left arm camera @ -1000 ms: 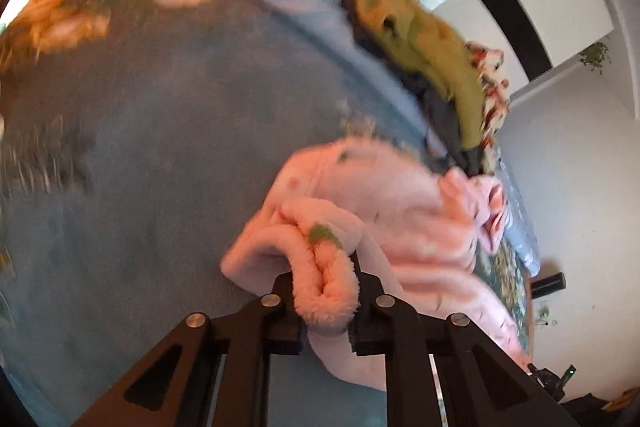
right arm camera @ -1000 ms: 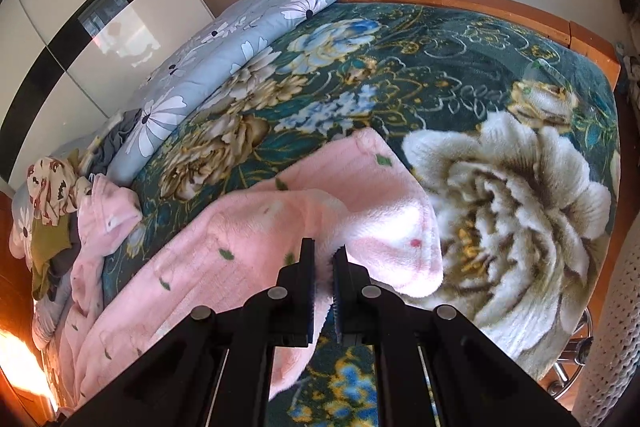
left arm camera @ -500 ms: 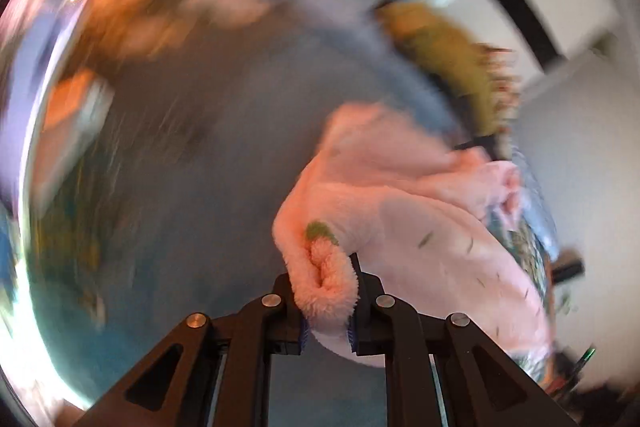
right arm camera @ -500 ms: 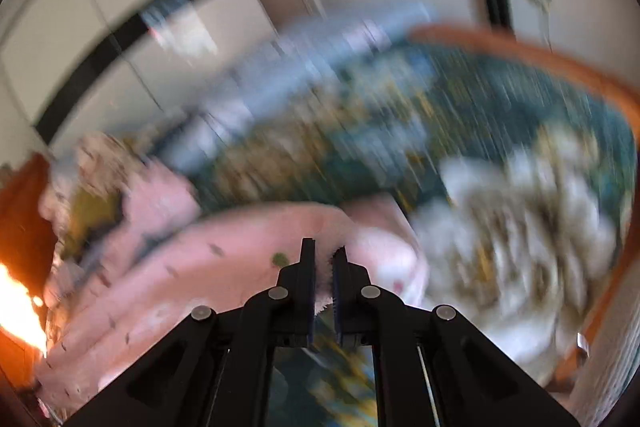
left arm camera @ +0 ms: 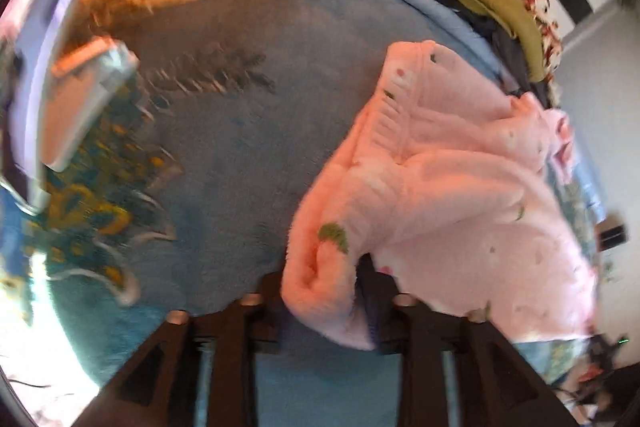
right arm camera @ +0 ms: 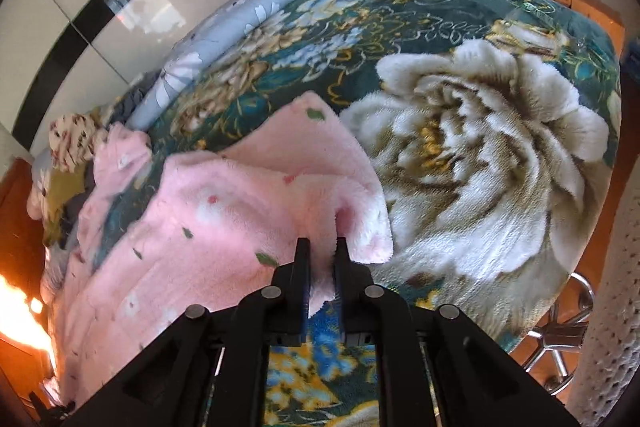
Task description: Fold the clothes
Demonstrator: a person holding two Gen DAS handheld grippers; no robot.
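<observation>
Fleecy and pink, the garment (right arm camera: 224,219) lies spread across the floral bed (right arm camera: 460,155); thick, soft and floppy, probably light, best held at bunched edges. Left gripper (left arm camera: 320,291) jaws clamp a rolled hem, right gripper (right arm camera: 322,259) jaws pinch another edge.

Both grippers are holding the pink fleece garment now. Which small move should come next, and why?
Probably draw the two grippers apart to pull the held edge taut. The left gripper pinches a thick bunched roll of the pink fleece garment, the right gripper a thin edge, and the cloth between them lies wrinkled on the floral blanket.
</observation>
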